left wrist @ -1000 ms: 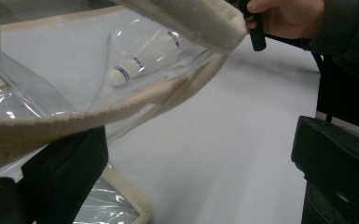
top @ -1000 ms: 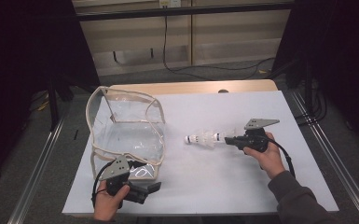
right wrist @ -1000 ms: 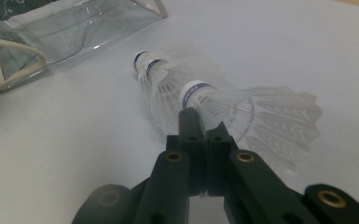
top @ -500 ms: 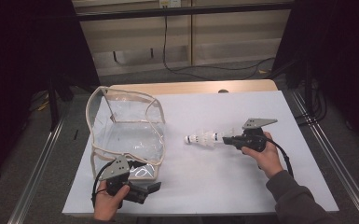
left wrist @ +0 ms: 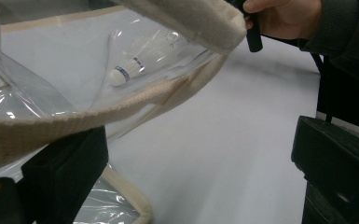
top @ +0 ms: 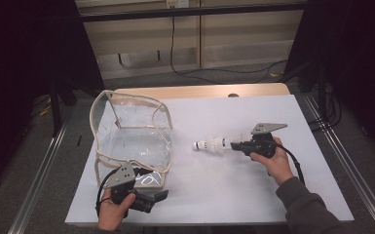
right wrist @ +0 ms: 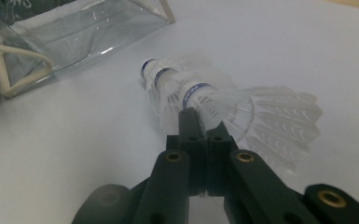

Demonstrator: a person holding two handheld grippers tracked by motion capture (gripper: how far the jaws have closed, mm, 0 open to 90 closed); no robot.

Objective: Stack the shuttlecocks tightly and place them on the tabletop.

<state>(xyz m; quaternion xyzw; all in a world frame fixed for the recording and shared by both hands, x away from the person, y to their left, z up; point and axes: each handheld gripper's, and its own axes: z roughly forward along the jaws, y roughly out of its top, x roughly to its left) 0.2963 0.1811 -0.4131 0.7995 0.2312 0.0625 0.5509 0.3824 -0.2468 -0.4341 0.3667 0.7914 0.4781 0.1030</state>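
A nested stack of white shuttlecocks (top: 213, 144) lies mid-table, cork ends pointing left toward a clear plastic bag (top: 131, 141) with beige trim. My right gripper (top: 234, 145) is shut on the feather skirt of the rearmost shuttlecock (right wrist: 191, 88), its jaws (right wrist: 203, 123) pressed together on it. At the table's near left, my left gripper (top: 160, 195) sits at the bag's front rim. Its jaws (left wrist: 200, 149) stand wide apart, and the beige rim strap (left wrist: 98, 116) lies across one jaw. The shuttlecocks (left wrist: 130, 65) show through the bag's clear wall.
A white sheet (top: 224, 195) covers the table, with a strip of bare wood (top: 199, 91) at the far edge. Metal rails (top: 341, 165) run along both sides. A black cable (top: 214, 70) lies on the floor beyond.
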